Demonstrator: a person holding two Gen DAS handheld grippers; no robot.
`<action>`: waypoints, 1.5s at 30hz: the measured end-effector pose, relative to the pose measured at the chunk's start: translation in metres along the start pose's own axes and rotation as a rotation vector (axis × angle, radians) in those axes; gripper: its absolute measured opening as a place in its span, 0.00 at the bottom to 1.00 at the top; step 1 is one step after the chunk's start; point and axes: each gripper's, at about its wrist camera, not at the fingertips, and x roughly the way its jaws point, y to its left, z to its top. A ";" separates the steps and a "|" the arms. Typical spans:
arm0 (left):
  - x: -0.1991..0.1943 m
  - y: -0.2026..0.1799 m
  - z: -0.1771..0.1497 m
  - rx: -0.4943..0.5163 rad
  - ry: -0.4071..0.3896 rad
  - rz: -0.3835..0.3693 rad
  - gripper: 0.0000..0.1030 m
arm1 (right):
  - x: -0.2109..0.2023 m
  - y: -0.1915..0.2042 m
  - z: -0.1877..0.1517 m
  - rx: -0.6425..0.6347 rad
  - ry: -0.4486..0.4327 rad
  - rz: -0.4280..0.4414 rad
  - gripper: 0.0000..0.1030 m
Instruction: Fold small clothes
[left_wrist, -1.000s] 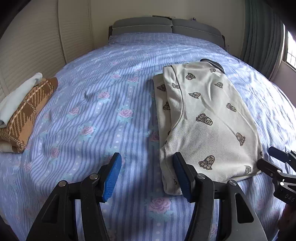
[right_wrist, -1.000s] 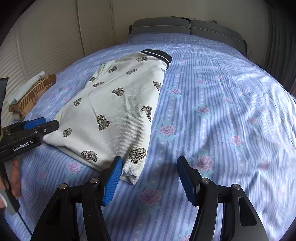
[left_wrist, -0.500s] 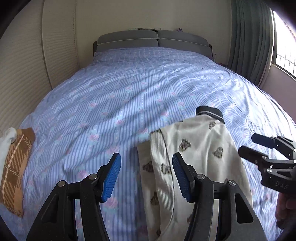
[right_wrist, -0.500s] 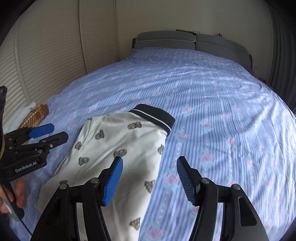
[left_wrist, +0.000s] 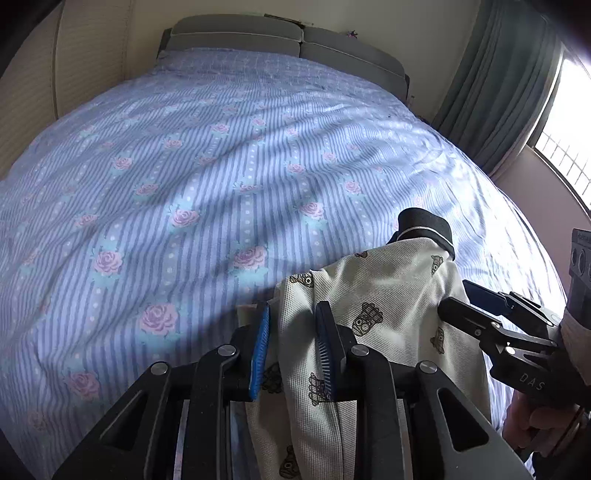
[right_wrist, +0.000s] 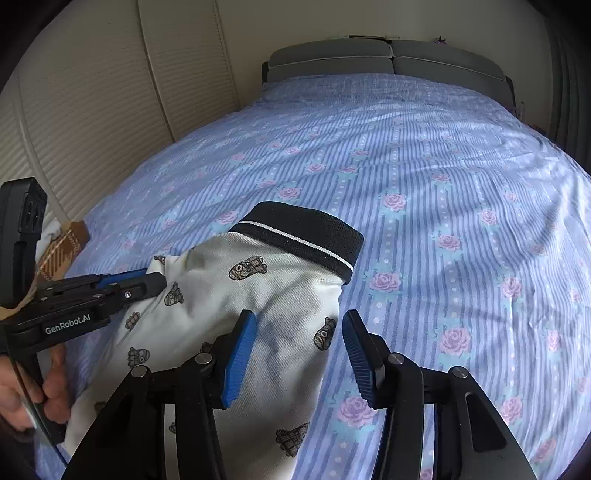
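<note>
A cream garment (left_wrist: 384, 295) with small brown figures and a black cuff (right_wrist: 306, 229) lies folded lengthwise on the bed. My left gripper (left_wrist: 291, 339) has narrowed its jaws around the garment's left edge fold; cloth fills the gap between the blue pads (left_wrist: 260, 350). It also shows from the side in the right wrist view (right_wrist: 147, 282). My right gripper (right_wrist: 295, 354) is partly open, its jaws straddling the garment's right edge with cloth between them. It appears at the right in the left wrist view (left_wrist: 465, 299).
The blue striped bedsheet with pink roses (left_wrist: 221, 166) covers the whole bed, grey headboard (right_wrist: 388, 59) at the far end. A brown checked folded cloth (right_wrist: 62, 247) lies at the left edge by the slatted wall. Curtain and window (left_wrist: 517, 92) stand at the right.
Both grippers have moved forward along the garment toward its cuff end. The left jaws have narrowed onto the left edge; the right jaws have narrowed somewhat over the right edge.
</note>
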 end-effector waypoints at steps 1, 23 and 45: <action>0.001 -0.001 0.000 0.007 0.002 0.002 0.25 | -0.001 0.000 -0.001 0.000 0.002 0.008 0.46; -0.017 -0.013 -0.009 0.114 -0.031 0.085 0.14 | -0.013 0.012 -0.011 -0.072 -0.029 -0.111 0.42; -0.106 -0.030 -0.116 0.055 -0.084 0.183 0.36 | -0.092 0.028 -0.095 -0.032 0.021 -0.102 0.45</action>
